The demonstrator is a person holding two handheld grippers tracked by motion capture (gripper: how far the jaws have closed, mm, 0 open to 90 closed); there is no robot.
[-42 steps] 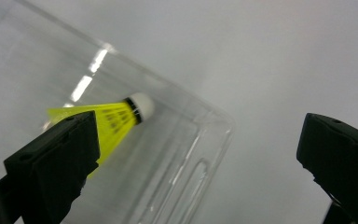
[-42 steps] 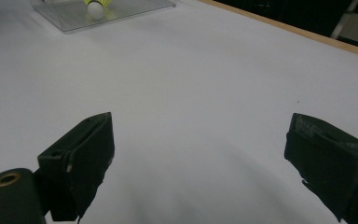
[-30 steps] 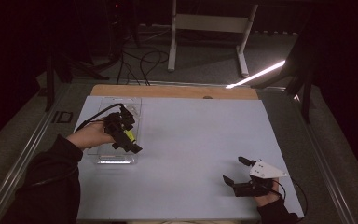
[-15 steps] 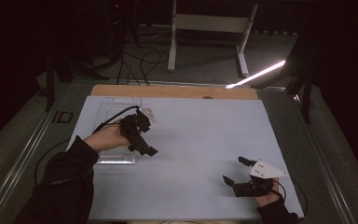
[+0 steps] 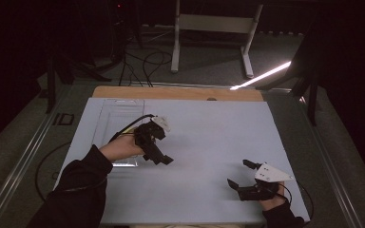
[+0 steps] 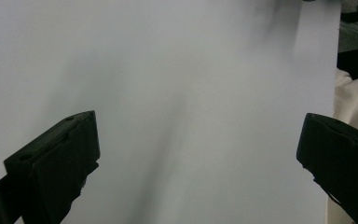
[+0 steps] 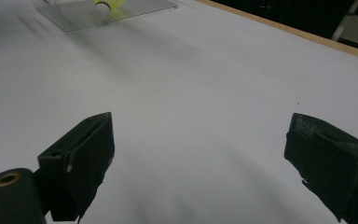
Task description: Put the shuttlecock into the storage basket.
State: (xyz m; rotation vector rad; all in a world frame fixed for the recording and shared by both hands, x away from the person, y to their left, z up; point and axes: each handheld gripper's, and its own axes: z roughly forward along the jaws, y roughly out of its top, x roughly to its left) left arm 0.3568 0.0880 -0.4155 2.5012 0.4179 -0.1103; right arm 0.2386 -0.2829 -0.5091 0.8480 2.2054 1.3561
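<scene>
So the table [image 5: 209, 142] has a pale grey-white sheet over it, with a strip of bare wood showing along the far edge. The room around it is pretty dark.

The left gripper [image 5: 159, 156] is over the left-middle part of the sheet, held up in the person's left hand [image 5: 121, 146], dark sleeve coming in from the bottom left. From its own camera, the left gripper [image 6: 196, 158] has its two black jaws spread wide apart with nothing between them, just blank sheet underneath, which looks smeared. A bit of cream-coloured cloth [image 6: 352, 98] shows past the sheet's edge on the right of that view.

The right gripper [image 5: 240, 175] sits low near the front right corner of the table, grey three-cornered plate on top, cable trailing off behind it. In its own view the right gripper [image 7: 198, 158] is also gaping wide, empty, jaws pointing across the sheet toward the far left.

There's a clear plastic tray [image 5: 119, 118] lying flat on the left side of the sheet, just behind and left of the left gripper. From above it's hard to see what's in it. The right gripper view catches the tray [image 7: 74, 14] at the top, and there's a yellow thing with a white tip [image 7: 109, 4] in it, cut off by the frame, so I can't tell what it is.
</scene>
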